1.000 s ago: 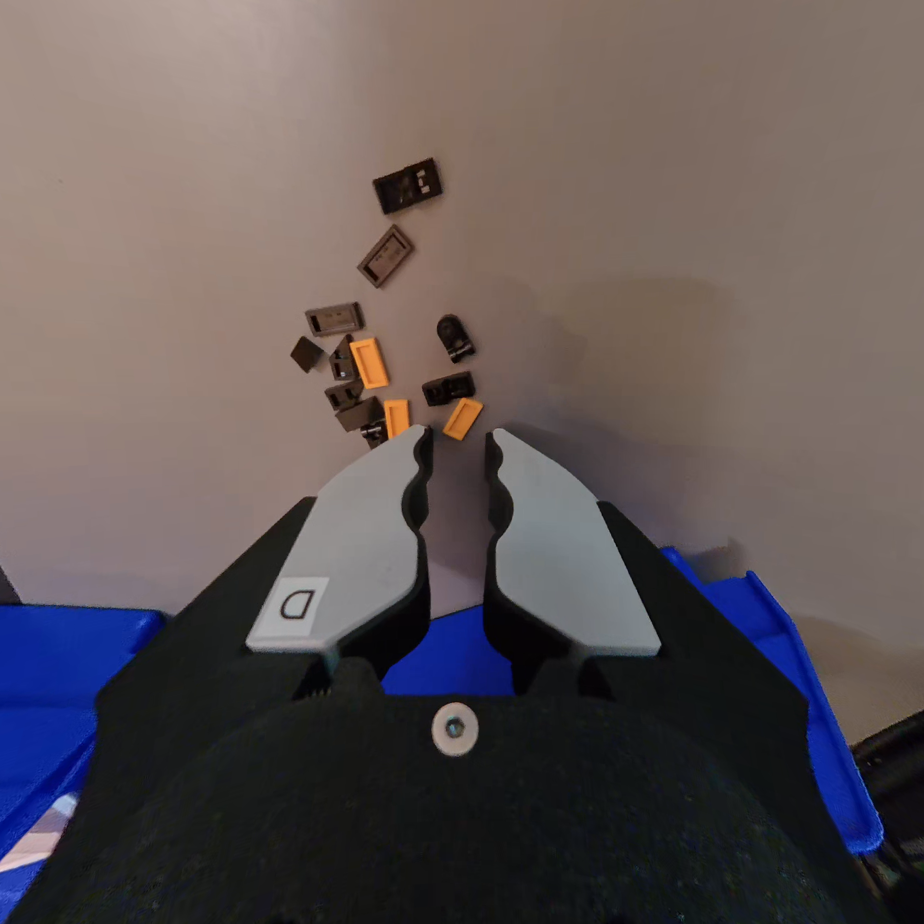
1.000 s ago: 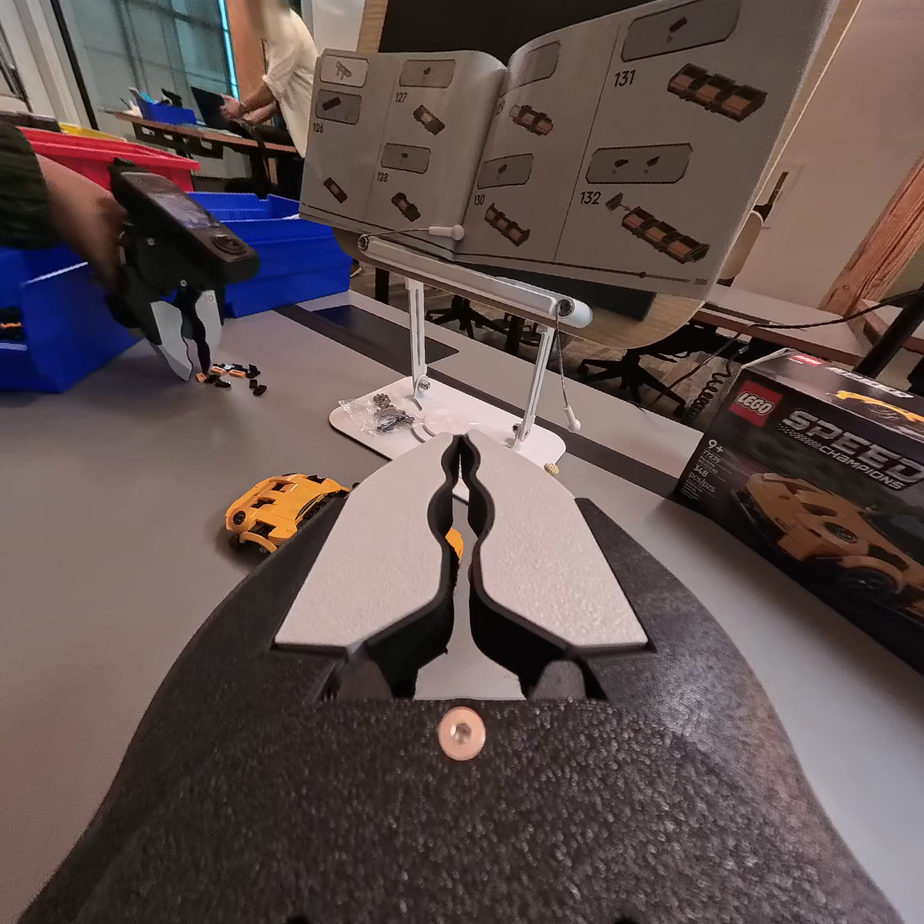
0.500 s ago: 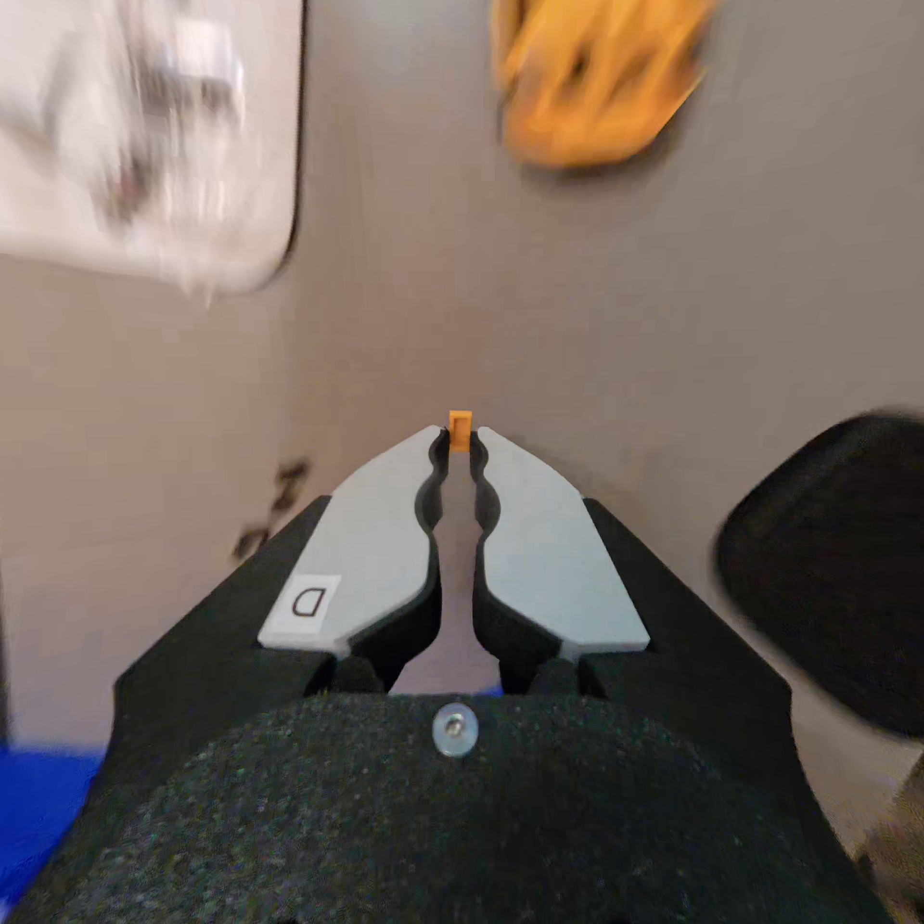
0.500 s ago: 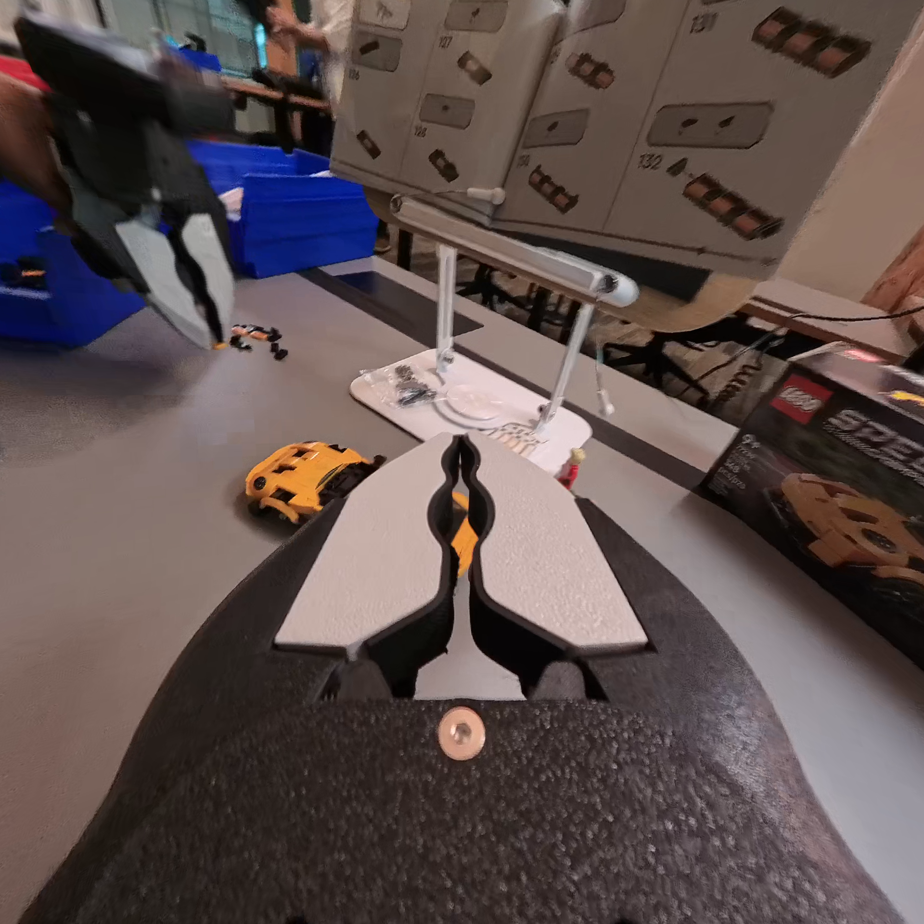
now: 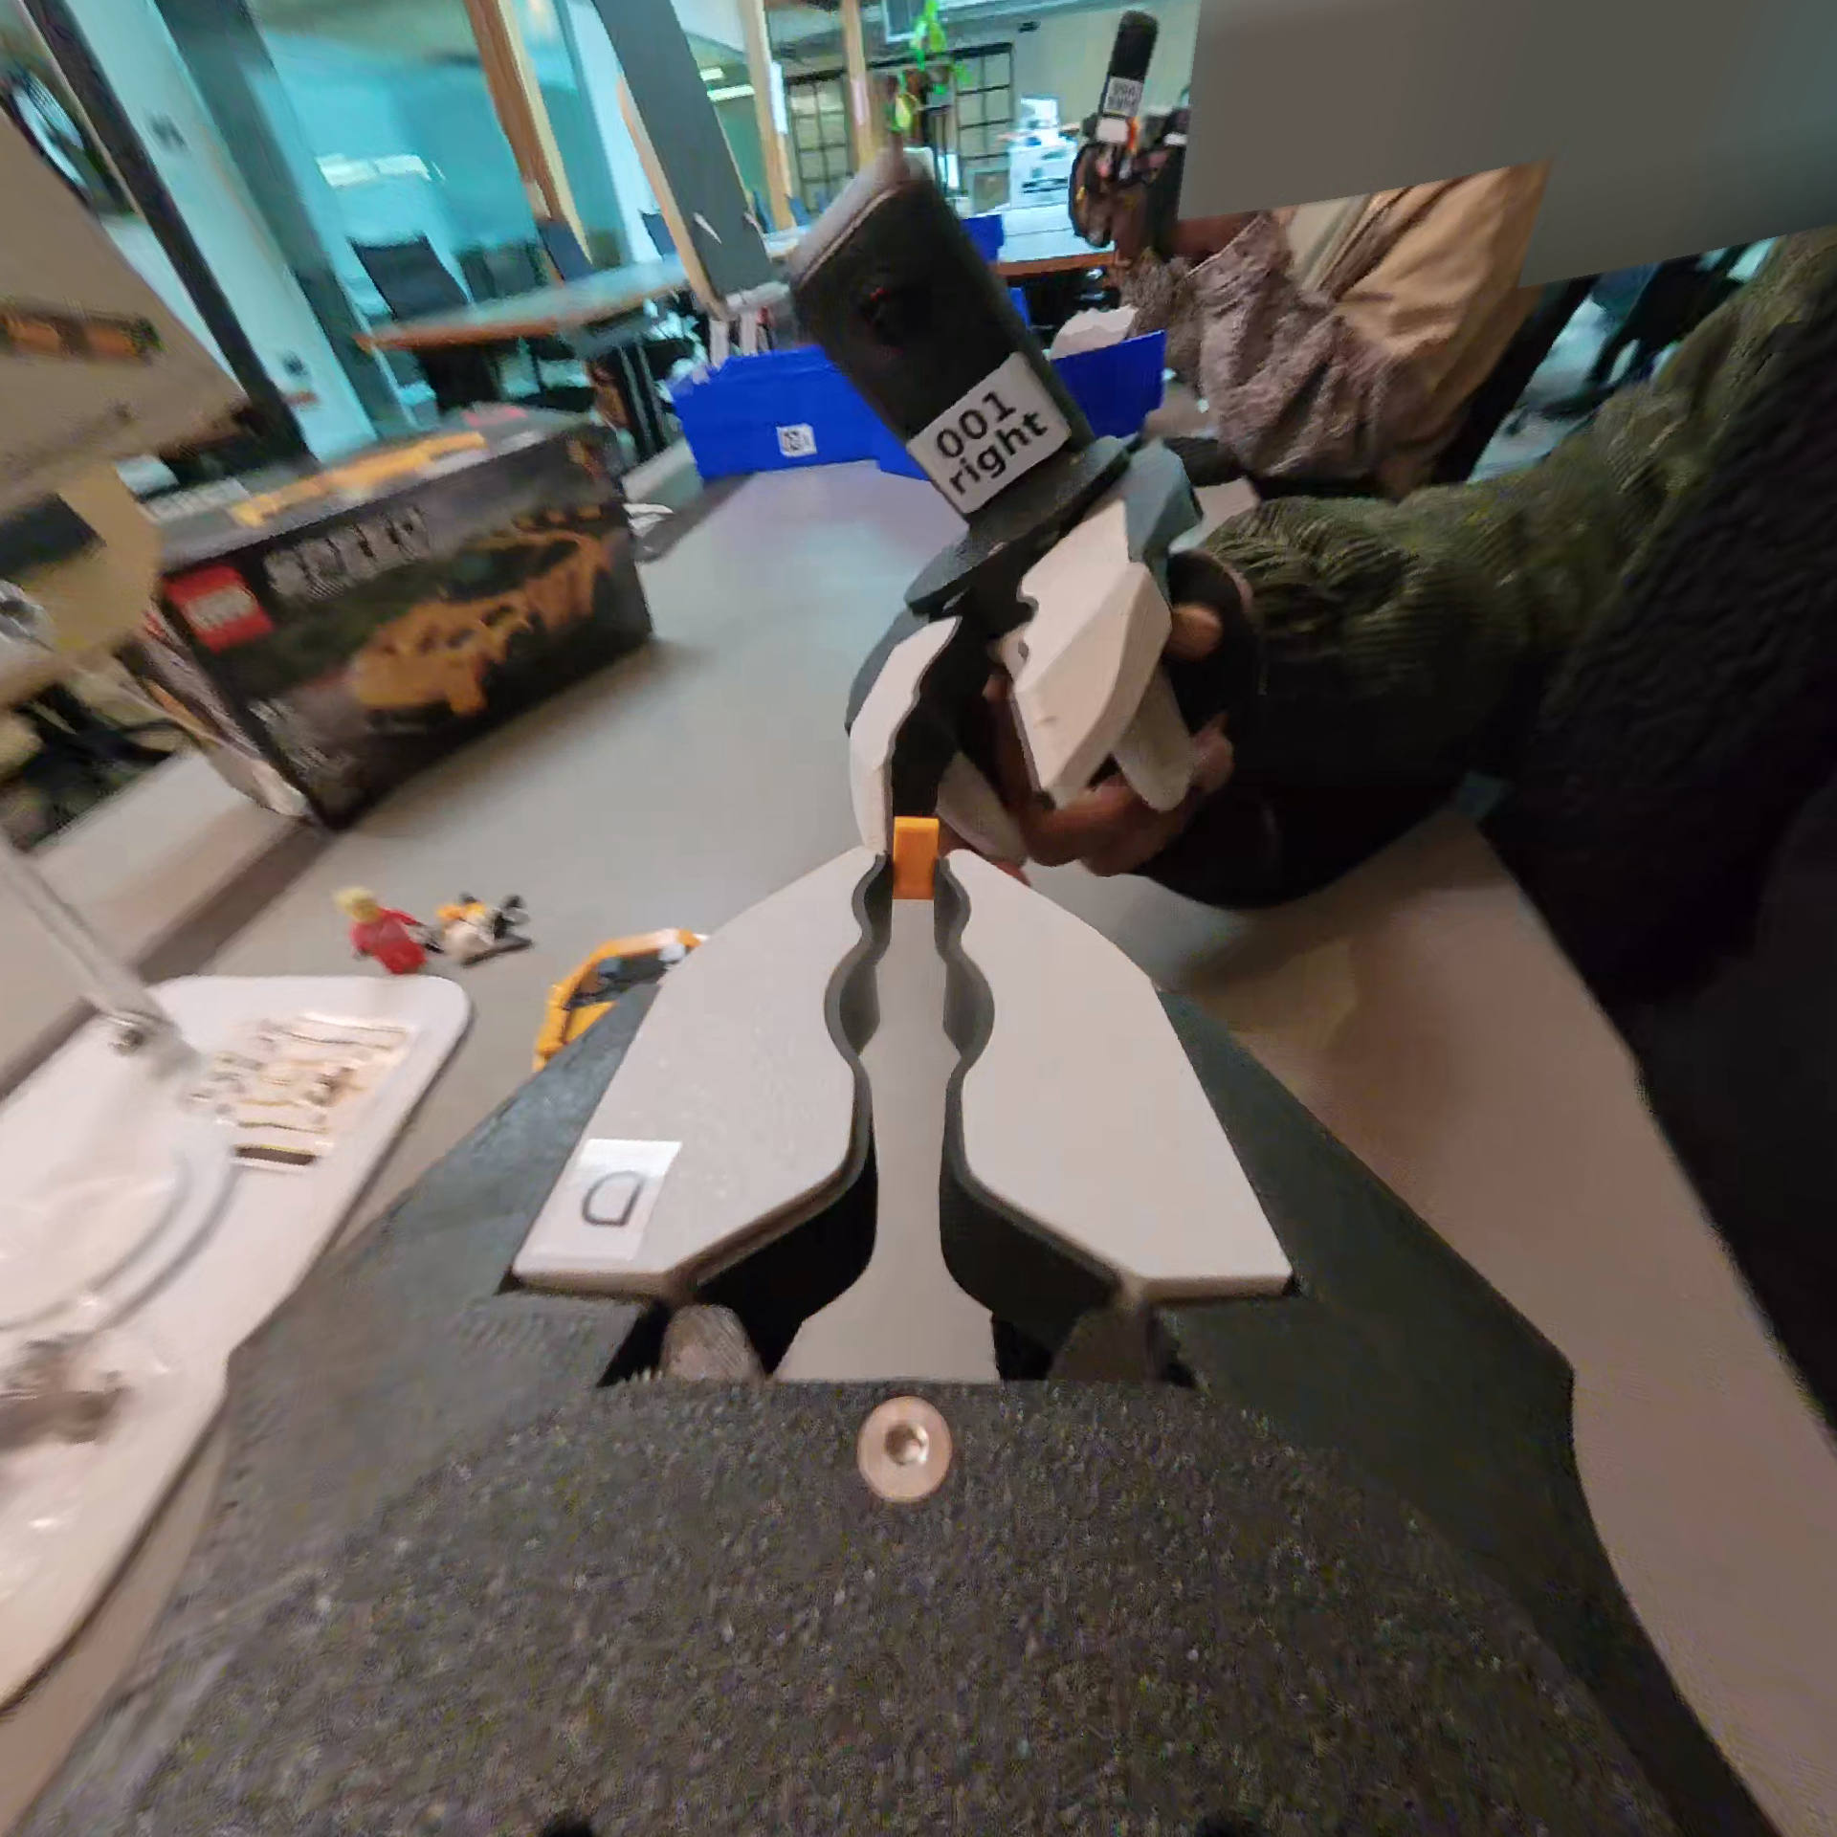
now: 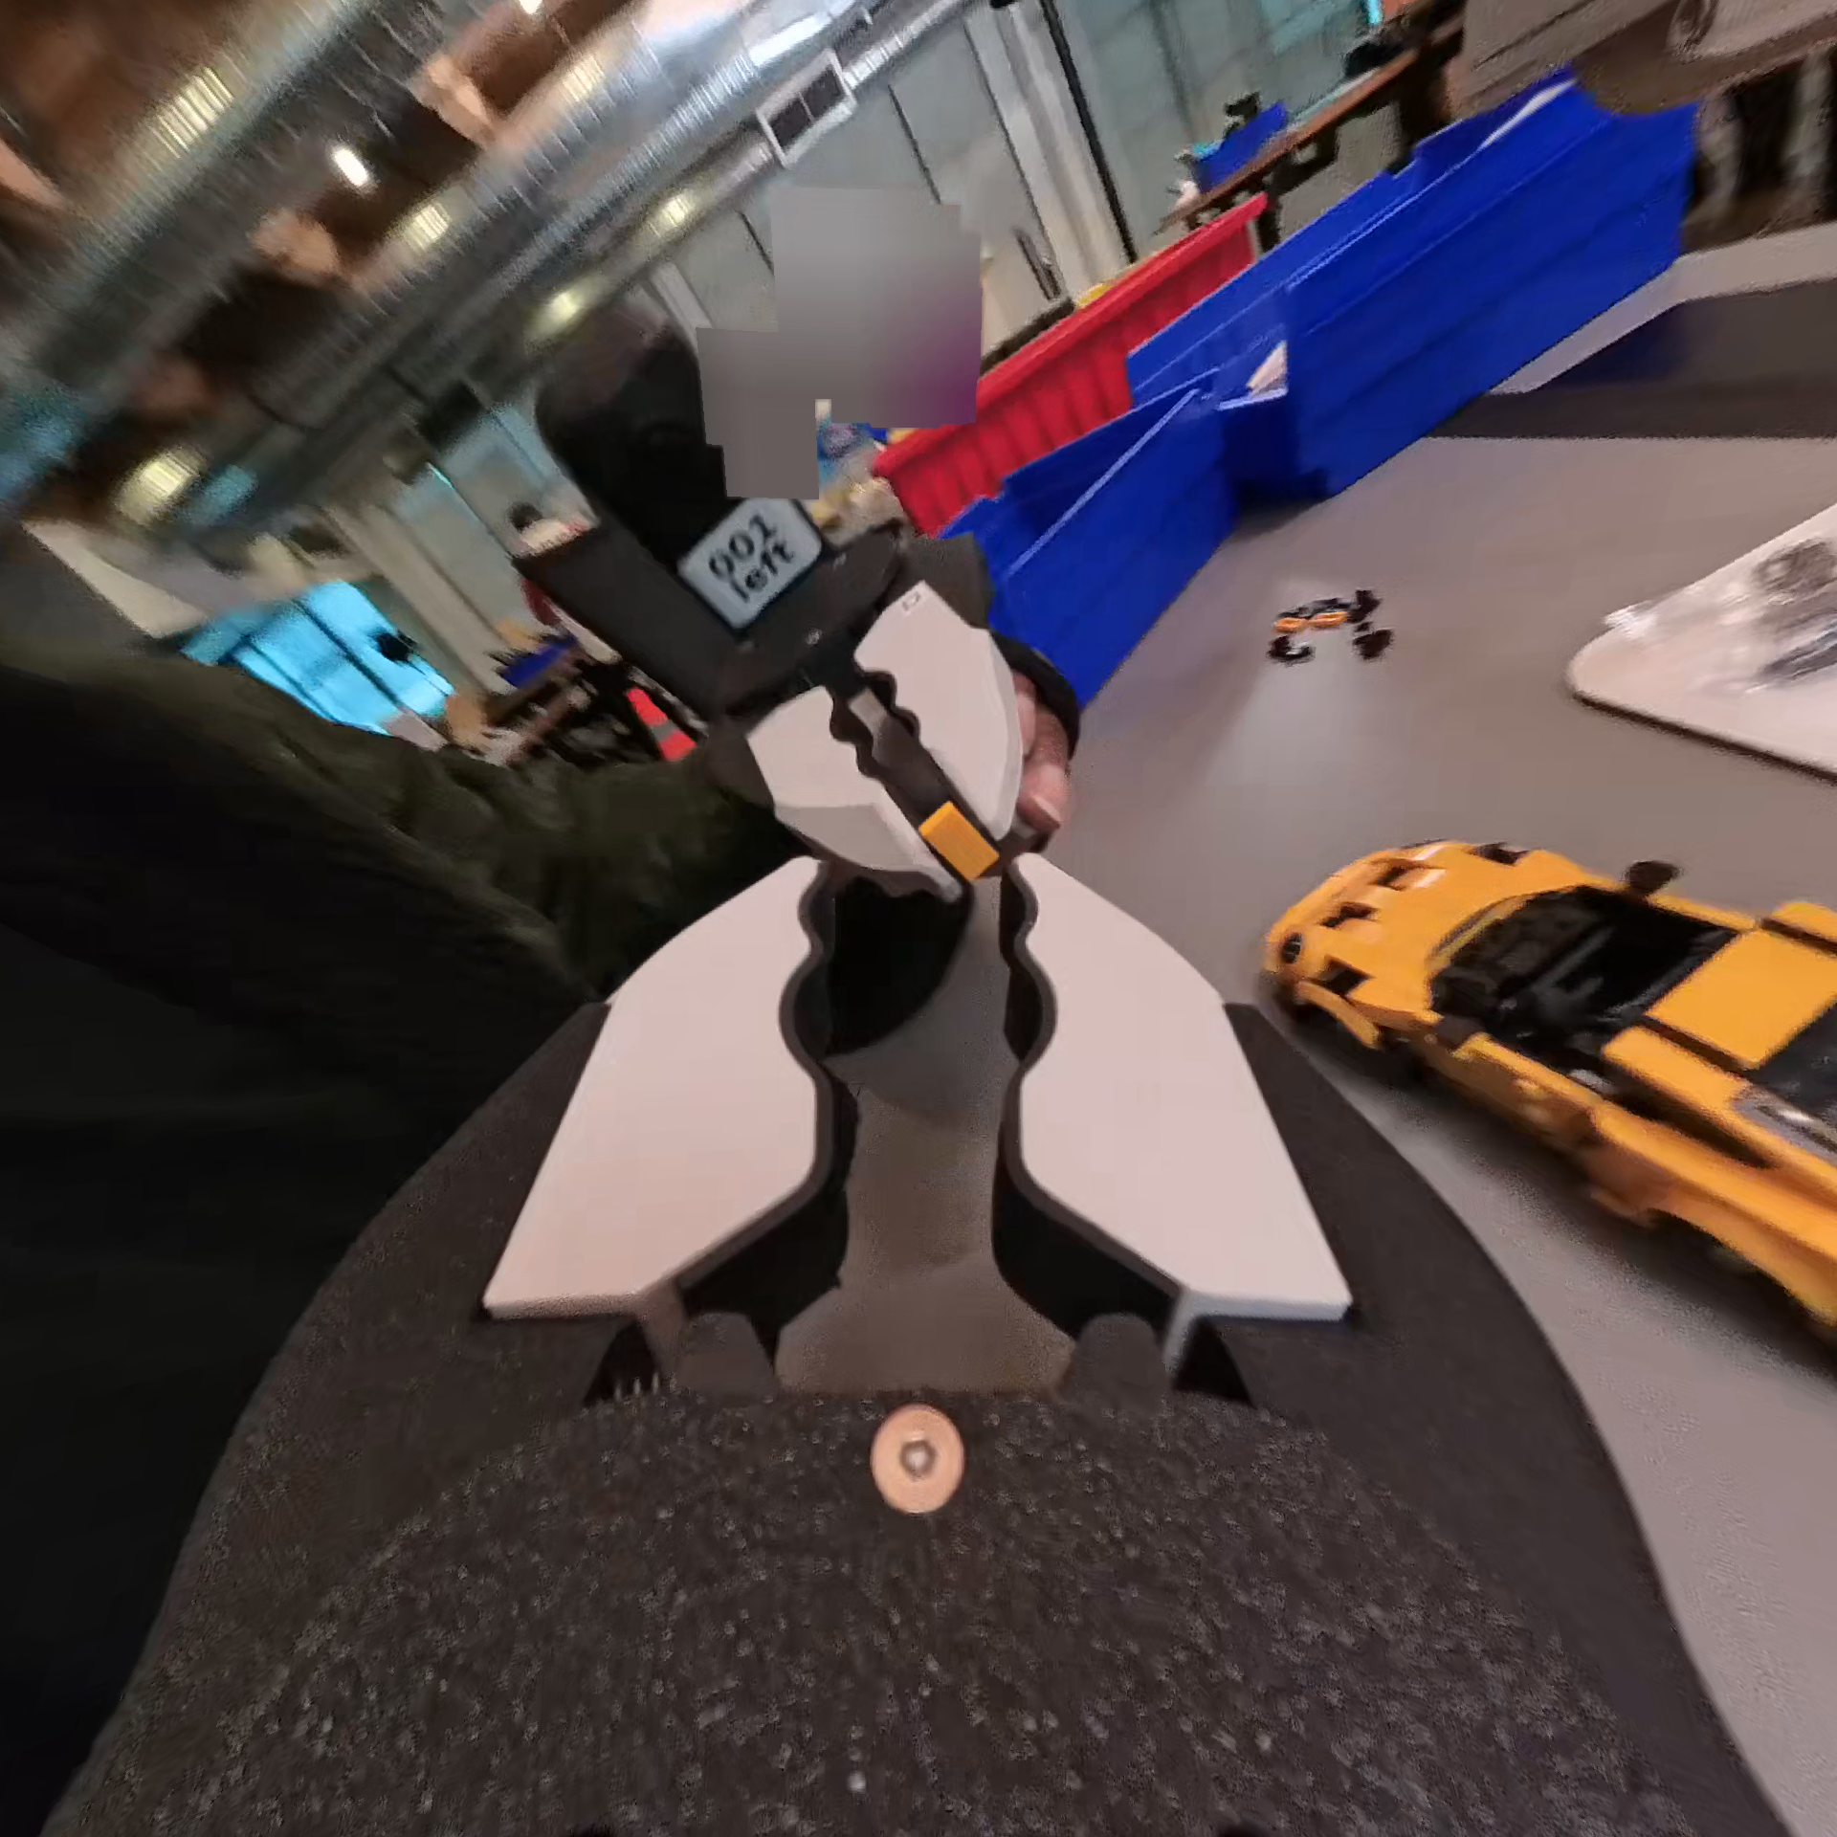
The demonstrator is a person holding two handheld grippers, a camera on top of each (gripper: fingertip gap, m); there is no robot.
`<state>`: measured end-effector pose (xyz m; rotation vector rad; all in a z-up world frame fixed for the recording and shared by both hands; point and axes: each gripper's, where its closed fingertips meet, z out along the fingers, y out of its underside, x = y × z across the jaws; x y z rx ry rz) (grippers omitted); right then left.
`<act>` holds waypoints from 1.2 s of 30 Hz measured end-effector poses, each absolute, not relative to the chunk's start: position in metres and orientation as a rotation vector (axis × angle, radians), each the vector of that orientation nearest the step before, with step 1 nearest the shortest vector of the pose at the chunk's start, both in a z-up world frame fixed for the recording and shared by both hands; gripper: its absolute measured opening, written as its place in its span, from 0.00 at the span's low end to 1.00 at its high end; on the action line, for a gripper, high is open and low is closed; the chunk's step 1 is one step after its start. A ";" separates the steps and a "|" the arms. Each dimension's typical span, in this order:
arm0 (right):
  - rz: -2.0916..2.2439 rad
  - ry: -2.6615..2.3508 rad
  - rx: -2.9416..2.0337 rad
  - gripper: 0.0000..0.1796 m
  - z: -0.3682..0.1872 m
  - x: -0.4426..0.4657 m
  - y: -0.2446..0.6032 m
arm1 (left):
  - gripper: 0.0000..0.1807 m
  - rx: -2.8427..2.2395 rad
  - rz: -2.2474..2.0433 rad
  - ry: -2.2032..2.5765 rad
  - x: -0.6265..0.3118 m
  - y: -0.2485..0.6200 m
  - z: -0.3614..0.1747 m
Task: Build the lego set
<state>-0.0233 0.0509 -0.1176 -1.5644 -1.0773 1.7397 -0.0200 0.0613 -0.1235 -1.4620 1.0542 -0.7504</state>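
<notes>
flat orange tile (image 5: 914,857), left gripper (image 5: 907,873) — pinched

Blue bins (image 6: 1342,398), red bin (image 6: 1074,398) behind table (image 6: 1491,557).

Each wrist camera looks along its own fingers, low over the table (image 5: 696,636). They face each other closely (tips nearly meeting), sharing the orange tile (image 5: 914,857).
</notes>
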 end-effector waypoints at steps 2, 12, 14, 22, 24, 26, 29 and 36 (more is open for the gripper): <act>1.842 -1.009 -1.571 0.18 -0.112 -0.024 0.051 | 0.04 -1.378 -0.611 1.083 -0.020 0.060 -0.120; 2.164 -0.924 -1.638 0.11 -0.116 -0.028 0.042 | 0.04 -1.179 -0.242 1.198 -0.016 0.051 -0.118; 2.175 -0.934 -1.625 0.09 -0.117 -0.029 0.041 | 0.04 -1.159 -0.209 1.211 -0.016 0.050 -0.118; 2.022 -1.070 -1.590 0.09 -0.112 -0.021 0.048 | 0.18 -1.158 -0.234 1.191 -0.018 0.050 -0.116; 1.679 -1.270 -1.656 0.09 -0.126 -0.010 0.063 | 0.20 -1.201 -0.309 1.182 -0.024 0.049 -0.114; 1.182 -1.544 -1.762 0.09 -0.163 0.005 0.081 | 0.08 -1.247 -0.336 1.132 -0.036 0.055 -0.110; 0.479 -1.907 -1.758 0.09 -0.216 0.034 0.101 | 0.05 -1.370 -0.437 1.042 -0.049 0.067 -0.115; 0.247 -2.250 -1.677 0.09 -0.250 0.046 0.091 | 0.10 -1.498 -0.424 1.031 -0.049 0.080 -0.144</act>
